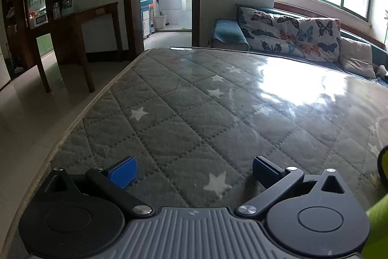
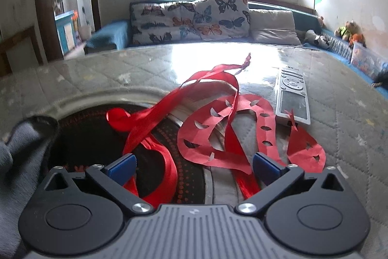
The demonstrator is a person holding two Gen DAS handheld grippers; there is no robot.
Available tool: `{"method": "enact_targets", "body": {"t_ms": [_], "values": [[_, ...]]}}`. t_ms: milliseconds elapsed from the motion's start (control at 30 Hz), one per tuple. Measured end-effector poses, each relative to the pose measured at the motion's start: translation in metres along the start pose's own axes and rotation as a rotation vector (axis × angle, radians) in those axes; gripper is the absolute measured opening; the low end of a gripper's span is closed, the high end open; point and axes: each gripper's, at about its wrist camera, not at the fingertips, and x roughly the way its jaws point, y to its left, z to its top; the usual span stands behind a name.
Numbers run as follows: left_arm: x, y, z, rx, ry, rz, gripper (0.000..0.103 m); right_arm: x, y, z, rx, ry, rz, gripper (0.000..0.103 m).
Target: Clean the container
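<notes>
In the right wrist view a round metal container (image 2: 101, 95) with a dark red-dotted inside sits on the quilted table. A red satin ribbon (image 2: 155, 118) lies half in it and trails over its rim. A red cut-paper strip (image 2: 218, 135) lies across the rim and the table. My right gripper (image 2: 194, 166) is open just above the rim, over the ribbon and paper. My left gripper (image 1: 194, 171) is open and empty over bare table, and the container is not in its view.
A silver remote control (image 2: 292, 96) lies to the right of the paper. A grey cloth (image 2: 21, 152) hangs over the container's left rim. The table (image 1: 194, 98) has a glossy cover; its left edge drops to the floor. A sofa with cushions (image 2: 194, 18) stands behind. A yellow-green object (image 1: 383, 186) shows at the right edge.
</notes>
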Motion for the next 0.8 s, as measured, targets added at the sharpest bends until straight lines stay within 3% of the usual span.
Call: {"method": "enact_targets", "body": {"t_ms": [800], "values": [[0.0004, 0.0006, -0.0009, 0.001, -0.003, 0.000, 0.103, -0.0036, 0.0025, -0.0018, -0.011, 0.002, -0.004, 0.103]]}}
